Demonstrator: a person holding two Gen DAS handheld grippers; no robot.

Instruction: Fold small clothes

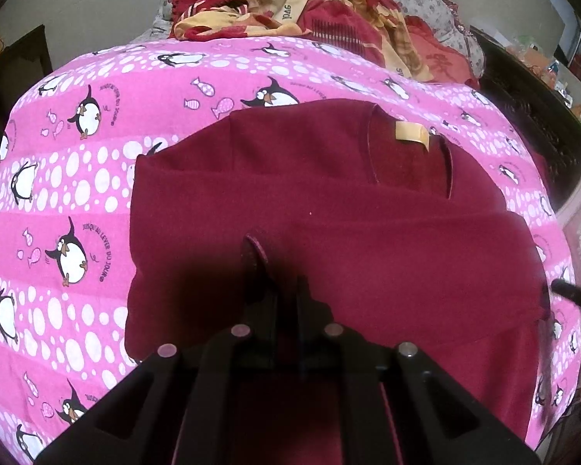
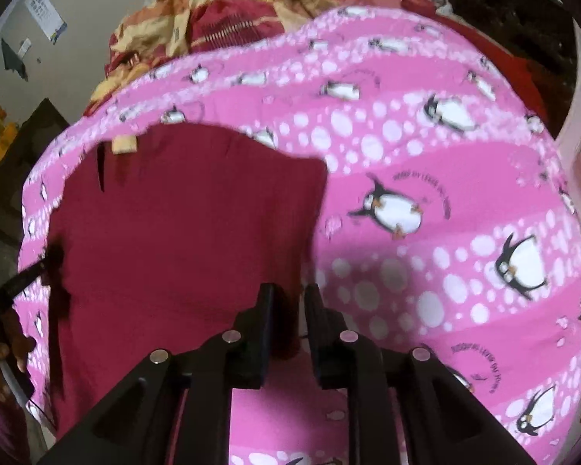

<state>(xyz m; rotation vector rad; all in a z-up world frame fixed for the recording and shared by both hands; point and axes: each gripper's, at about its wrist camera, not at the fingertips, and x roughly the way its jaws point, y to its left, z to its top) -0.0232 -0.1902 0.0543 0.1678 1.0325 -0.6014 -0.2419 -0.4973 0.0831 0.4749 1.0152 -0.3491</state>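
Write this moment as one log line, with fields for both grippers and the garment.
left gripper: shut on maroon shirt | right gripper: shut on shirt's edge | shirt: spread on pink penguin sheet, collar far

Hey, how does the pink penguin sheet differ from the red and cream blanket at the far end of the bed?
The pink penguin sheet is spread fairly smooth; the red and cream blanket is bunched in a heap. The sheet shows penguins, fish and white dots; the blanket has broad red, cream and orange patches. The maroon shirt lies on the sheet, not on the blanket. Both are printed bedding.
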